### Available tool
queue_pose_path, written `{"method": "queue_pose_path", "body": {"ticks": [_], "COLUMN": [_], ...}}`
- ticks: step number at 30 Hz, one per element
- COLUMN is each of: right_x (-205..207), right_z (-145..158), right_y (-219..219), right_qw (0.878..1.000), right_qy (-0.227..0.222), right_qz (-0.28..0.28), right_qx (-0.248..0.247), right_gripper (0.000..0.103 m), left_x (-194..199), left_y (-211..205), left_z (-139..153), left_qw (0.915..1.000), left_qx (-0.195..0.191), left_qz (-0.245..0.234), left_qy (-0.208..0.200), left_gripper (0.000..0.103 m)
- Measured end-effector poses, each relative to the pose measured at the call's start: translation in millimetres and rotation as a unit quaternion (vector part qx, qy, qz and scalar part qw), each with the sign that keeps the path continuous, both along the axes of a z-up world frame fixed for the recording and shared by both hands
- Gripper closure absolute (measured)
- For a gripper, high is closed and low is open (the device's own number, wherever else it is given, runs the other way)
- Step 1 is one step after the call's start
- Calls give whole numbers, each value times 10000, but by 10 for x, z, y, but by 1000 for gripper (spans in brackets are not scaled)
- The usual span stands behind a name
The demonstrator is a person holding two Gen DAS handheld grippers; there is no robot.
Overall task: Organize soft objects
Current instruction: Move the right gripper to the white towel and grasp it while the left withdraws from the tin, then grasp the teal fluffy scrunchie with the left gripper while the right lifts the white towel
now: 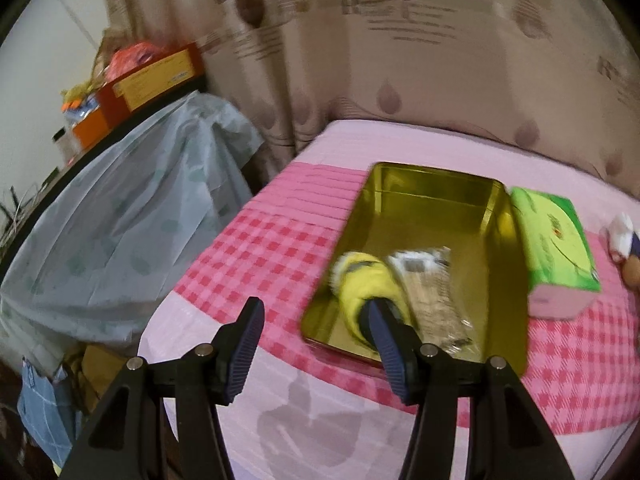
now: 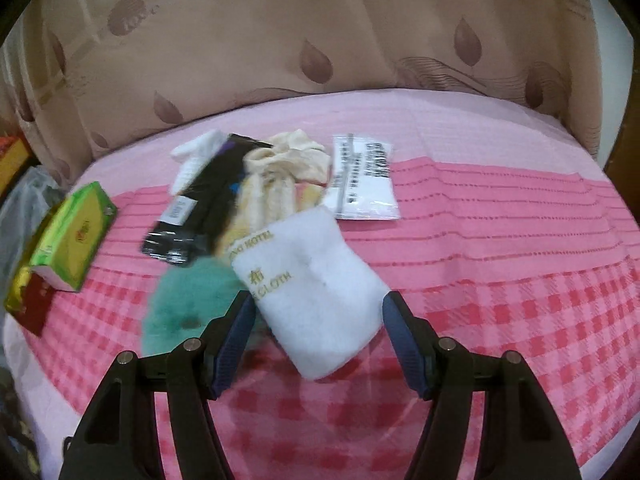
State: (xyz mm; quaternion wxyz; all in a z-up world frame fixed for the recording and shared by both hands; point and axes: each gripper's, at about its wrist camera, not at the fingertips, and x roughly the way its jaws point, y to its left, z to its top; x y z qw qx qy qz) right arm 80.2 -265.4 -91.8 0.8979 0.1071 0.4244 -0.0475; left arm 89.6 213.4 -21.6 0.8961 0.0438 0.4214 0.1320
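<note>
In the left wrist view, a gold tin box (image 1: 424,204) lies open on the pink bed cover. A yellow plush toy (image 1: 366,280) and a clear packet (image 1: 434,300) lie inside it. My left gripper (image 1: 316,332) is open at the tin's near left corner, its right finger just in front of the toy. In the right wrist view, a white folded cloth (image 2: 320,292) with gold lettering lies between the fingers of my open right gripper (image 2: 318,316). A teal fluffy item (image 2: 188,300), a black packet (image 2: 204,200), a cream cloth (image 2: 280,172) and a white printed packet (image 2: 366,176) lie around it.
A green tissue box (image 1: 556,240) sits right of the tin; it also shows in the right wrist view (image 2: 72,236). A table draped in pale plastic (image 1: 120,220) with boxes on top stands left of the bed. A beige curtain (image 2: 320,40) hangs behind.
</note>
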Motion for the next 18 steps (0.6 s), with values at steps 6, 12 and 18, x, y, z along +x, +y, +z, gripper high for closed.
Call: {"method": "queue_pose_path", "body": {"ticks": [6, 12, 18], "right_x": [30, 118, 184], "right_z": [-65, -86, -140], "right_y": [-58, -18, -41], "right_qw": [9998, 9991, 9994], "right_qy": [-46, -99, -54], "right_qz": [-67, 97, 240], "right_qx": [-191, -392, -259], "right_gripper": [40, 40, 51], "left_x": [-31, 19, -4], "left_y": [-636, -1539, -2378], "left_z": [-9, -116, -275], "left_qw": [9954, 9805, 9581], "left_qx": [-416, -536, -619], "left_qz": [-849, -1853, -2718], "left_qy": [125, 377, 665], "left_gripper": [47, 47, 47]}}
